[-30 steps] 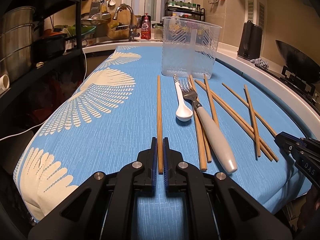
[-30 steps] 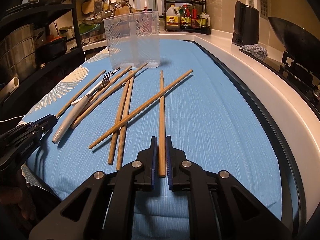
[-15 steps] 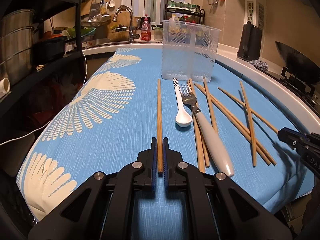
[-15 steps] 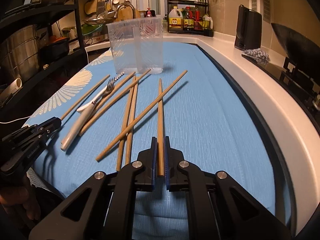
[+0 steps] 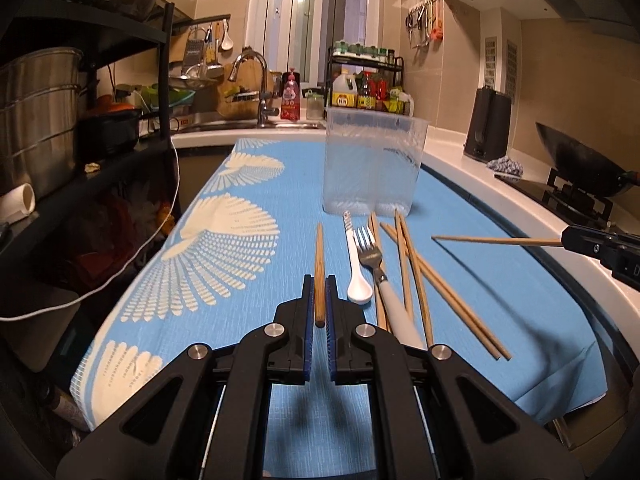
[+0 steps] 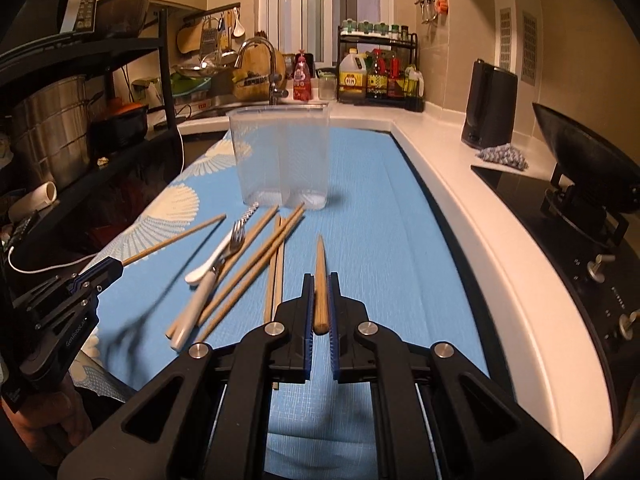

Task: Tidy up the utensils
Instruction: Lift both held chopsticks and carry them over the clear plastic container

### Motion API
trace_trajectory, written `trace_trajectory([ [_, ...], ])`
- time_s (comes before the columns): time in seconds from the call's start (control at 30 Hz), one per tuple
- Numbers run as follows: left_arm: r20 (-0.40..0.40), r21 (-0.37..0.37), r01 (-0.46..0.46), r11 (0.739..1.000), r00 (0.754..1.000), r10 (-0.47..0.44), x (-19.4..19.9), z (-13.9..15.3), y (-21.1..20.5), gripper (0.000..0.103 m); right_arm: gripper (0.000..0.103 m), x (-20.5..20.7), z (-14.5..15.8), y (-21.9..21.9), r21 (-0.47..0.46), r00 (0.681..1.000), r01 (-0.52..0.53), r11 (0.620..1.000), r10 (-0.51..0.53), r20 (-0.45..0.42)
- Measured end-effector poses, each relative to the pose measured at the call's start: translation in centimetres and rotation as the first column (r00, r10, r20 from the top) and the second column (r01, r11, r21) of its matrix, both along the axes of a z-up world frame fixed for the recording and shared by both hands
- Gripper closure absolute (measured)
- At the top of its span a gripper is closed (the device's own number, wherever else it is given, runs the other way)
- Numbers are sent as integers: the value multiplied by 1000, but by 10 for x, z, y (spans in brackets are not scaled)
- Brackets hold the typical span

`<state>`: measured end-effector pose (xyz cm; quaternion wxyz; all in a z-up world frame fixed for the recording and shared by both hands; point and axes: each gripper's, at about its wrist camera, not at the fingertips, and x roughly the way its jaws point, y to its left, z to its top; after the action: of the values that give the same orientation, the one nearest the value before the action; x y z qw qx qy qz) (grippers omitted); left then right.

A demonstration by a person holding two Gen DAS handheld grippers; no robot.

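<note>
Blue cloth (image 5: 248,292) on kitchen counter; left tool (image 5: 319,280), right tool (image 6: 320,280) each clamp chopstick

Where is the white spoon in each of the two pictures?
Left wrist view: the white spoon lies on the blue cloth just right of the left gripper, beside the fork.
Right wrist view: the spoon lies left of centre, its bowl nearest the camera.
Shared landmark: the clear plastic container stands just beyond the spoon's striped handle.
</note>
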<state>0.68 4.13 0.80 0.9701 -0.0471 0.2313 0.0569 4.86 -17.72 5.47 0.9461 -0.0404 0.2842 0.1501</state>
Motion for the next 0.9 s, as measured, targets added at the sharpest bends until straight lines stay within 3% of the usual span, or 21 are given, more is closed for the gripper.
trace_trajectory([
  [0.33,92,-18,11,1000,996,-10,-1,56,14,98,96,11,57,-3,33,996,-14,999,11,89],
  [0.5,109,-32,29,999,994,-26,23,92,28,98,96,26,80,8,37,994,-42,998,38,102],
  [0.9,-46,-109,96,989,994,-101,84,145,50,98,96,71,122,19,79,996,-81,994,78,36],
])
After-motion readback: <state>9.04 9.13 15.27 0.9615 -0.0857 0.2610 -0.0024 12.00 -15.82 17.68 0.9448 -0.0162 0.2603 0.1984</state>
